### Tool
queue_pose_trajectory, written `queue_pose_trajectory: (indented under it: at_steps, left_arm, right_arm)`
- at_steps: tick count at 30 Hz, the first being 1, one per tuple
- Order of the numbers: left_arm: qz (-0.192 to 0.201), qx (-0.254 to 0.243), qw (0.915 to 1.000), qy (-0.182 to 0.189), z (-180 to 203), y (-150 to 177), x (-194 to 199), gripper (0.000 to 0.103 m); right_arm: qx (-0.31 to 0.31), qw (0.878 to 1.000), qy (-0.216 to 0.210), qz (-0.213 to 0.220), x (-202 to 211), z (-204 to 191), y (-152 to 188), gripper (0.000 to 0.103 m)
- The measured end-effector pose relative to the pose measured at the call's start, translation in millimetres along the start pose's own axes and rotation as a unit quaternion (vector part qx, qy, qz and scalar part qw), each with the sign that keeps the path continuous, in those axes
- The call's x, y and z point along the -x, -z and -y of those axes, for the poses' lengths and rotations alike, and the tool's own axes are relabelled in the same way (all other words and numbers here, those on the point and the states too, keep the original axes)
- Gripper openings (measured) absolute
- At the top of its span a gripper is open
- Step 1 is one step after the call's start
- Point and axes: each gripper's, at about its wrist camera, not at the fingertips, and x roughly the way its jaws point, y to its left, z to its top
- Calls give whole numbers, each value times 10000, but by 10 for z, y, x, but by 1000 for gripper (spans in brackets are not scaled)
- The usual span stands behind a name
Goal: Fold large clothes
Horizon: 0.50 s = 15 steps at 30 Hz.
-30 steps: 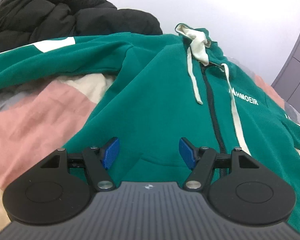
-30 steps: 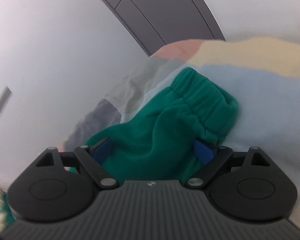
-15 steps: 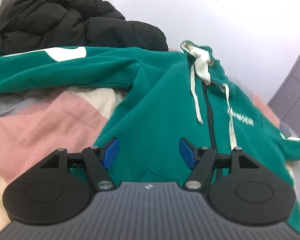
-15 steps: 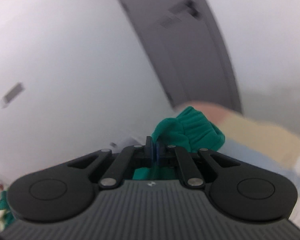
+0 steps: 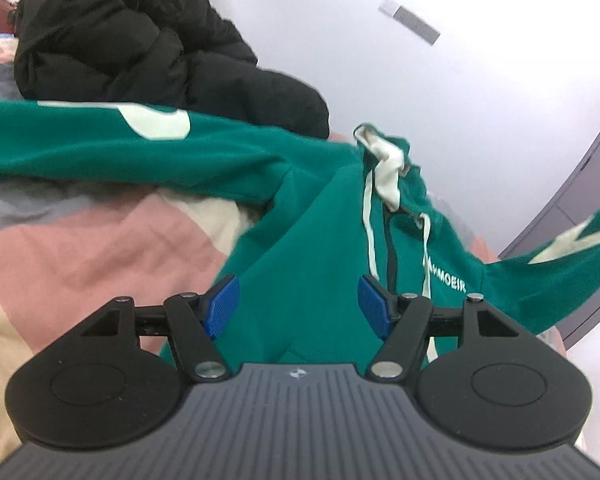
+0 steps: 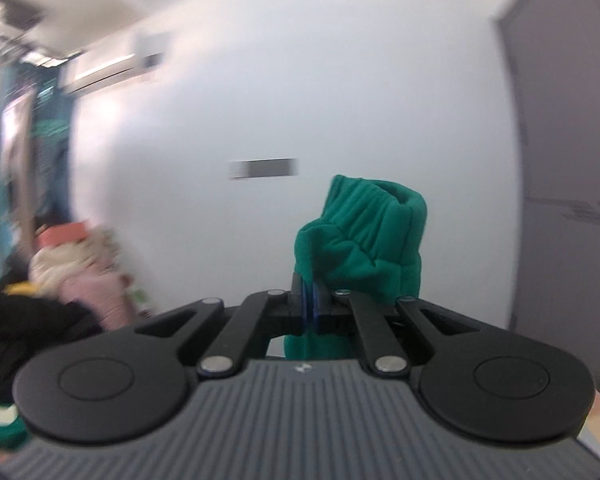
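Far left on the bed (image 5: 80, 264), a black puffer jacket (image 5: 140, 40) lies heaped behind the green hoodie (image 5: 320, 248), which is spread zip-up across the patchwork cover. Left gripper (image 5: 299, 306) hovers over the hoodie's lower front, jaws released, nothing between them. Right gripper (image 6: 310, 304) has its jaws clenched on the hoodie's sleeve cuff (image 6: 368, 236), held up before the white wall (image 6: 300, 80).

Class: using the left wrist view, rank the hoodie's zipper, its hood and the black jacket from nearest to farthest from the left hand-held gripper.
1. Zipper, just ahead of the left hand-held gripper, by its right pad.
2. Hood, farther up, centre-right.
3. Black jacket, upper left, behind the hoodie.
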Motion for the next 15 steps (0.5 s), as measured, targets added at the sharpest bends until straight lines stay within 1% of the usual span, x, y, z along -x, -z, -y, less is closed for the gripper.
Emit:
queue_pose_trajectory:
  at_steps: [2,3,5,7,11,15]
  left_arm:
    - [78,62,9999,41,-46,-38,49,71]
    - [106,106,9999,63,-78,-56,70,71]
    - [176,223,9995,100,-160,-95,108,71]
    - [224,301,9992,105,-225,-126,125,71]
    - [276,540,9979,206,-363,-192,157,71]
    - [338,613,9972,258,-444,-237,167,71]
  right_arm:
    - [222,9990,-373,-40,13,-432,36,6]
    - [322,9976,-601,-75,54,-685,101,6]
    - [507,9942,-933,-183,37,-1006,271,6]
    - [633,9895,-1251,-341,92,-1360,527,6]
    - [771,9789,-1733,-762,188,-1877,1052,6]
    - [823,9655,-2051,-1381,234,-2293,1676,6]
